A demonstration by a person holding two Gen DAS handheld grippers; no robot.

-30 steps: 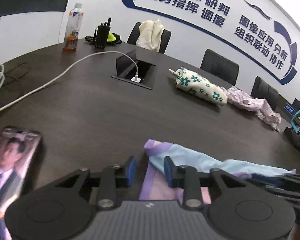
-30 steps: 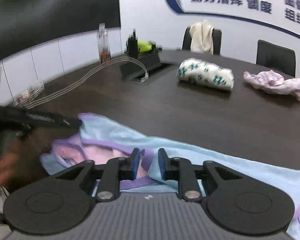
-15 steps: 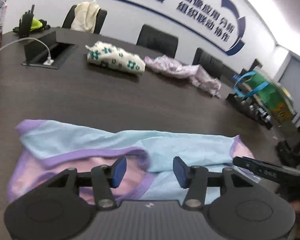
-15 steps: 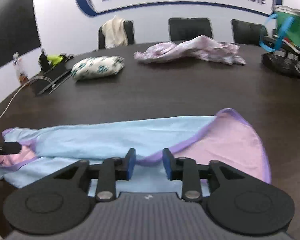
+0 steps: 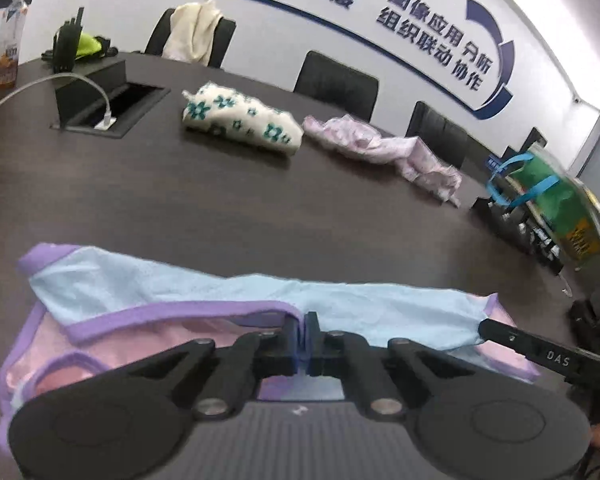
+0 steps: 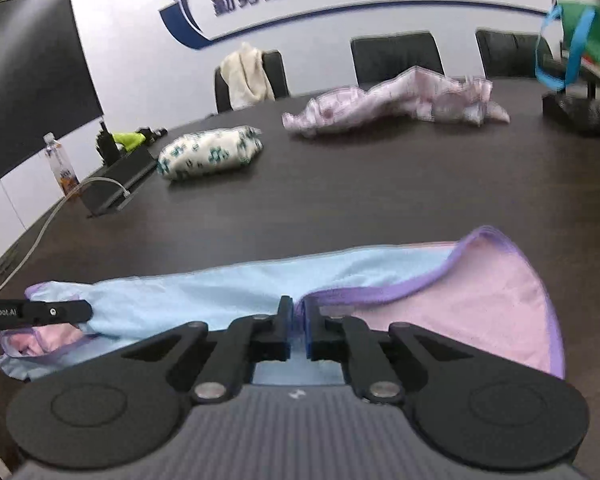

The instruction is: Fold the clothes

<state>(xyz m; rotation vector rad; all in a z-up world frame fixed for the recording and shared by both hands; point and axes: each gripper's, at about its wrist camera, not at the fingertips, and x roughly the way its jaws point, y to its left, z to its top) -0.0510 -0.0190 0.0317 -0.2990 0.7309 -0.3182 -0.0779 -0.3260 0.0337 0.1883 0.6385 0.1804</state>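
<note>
Presently both grippers are pinched on the near edge of one garment (image 5: 204, 292), a light-blue piece with purple binding and pink lining, spread flat on the dark table (image 5: 260, 208).

- Left gripper (image 5: 302, 330): jaws drawn together, a fold of purple trim caught between the pads; blue cloth runs away ahead of the jaws and to either side.
- Right gripper (image 6: 298, 326): jaws likewise nearly shut, nipping the cloth where blue panel meets pink; the pink flap lies off to the right of its jaws.
- Each gripper's fingers show in the other's view as a dark bar reaching the garment's far end (hence two separate holds along the same edge, well apart).

Step in hand, as I judge it: grasps just taken, ready for the first fold. Next move calls for lifting both holds together, keeping the edge taut between them, and carrying it over ahead of the jaws onto the far edge.

Hard to make out:
- How much cloth each pair of pads really has; the gripper bodies cover the strip directly beneath them.
- What kind of garment it is; probably a small top, but the shape is unclear.
- Right-hand view is blurred toward its edges.
</note>
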